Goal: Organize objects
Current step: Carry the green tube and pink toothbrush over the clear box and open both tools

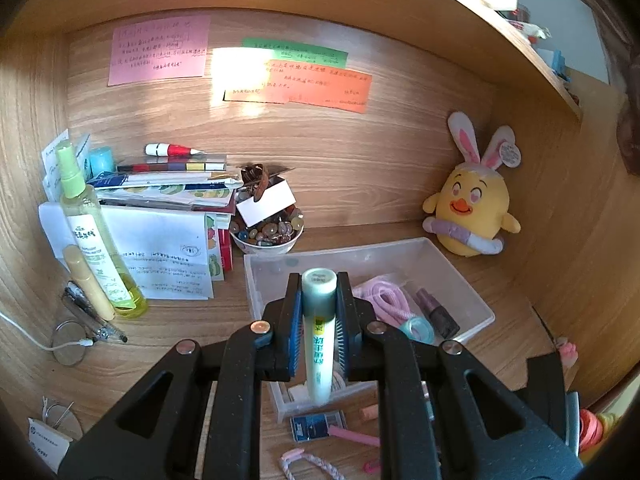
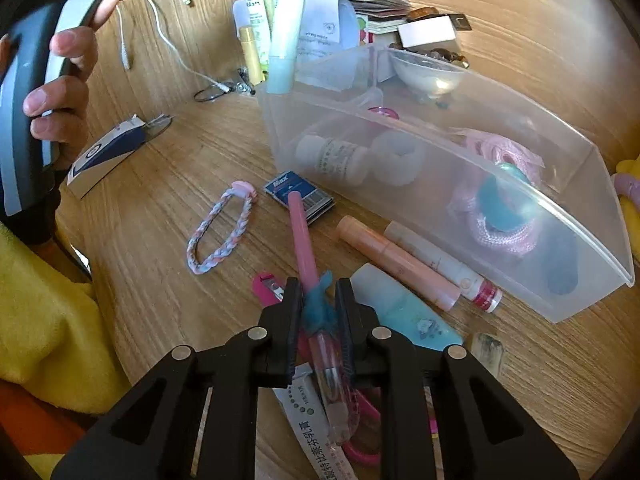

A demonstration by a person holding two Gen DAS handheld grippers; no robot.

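My left gripper [image 1: 319, 278] is shut on a white tube with a pale green cap [image 1: 320, 344], held over the near end of the clear plastic box [image 1: 460, 276]. The right wrist view shows that same tube [image 2: 288, 20] hanging above the box's far corner [image 2: 280, 120], with a hand [image 2: 60, 80] on the left gripper's handle. My right gripper [image 2: 319, 282] points down at the desk. Its pads press on the blue fluff wrapped round a pink pen [image 2: 300, 232] that lies among loose items. The box holds a pink cord, a teal ring, a small white bottle and a dark bottle.
A bowl of beads [image 1: 266, 236], a paper stack [image 1: 160, 248] and a yellow spray bottle [image 1: 92, 232] stand left of the box; a plush chick [image 1: 472, 208] sits behind it. A braided bracelet [image 2: 218, 232], peach tube [image 2: 396, 262], teal bottle [image 2: 404, 312] and blue packet [image 2: 300, 196] lie on the desk.
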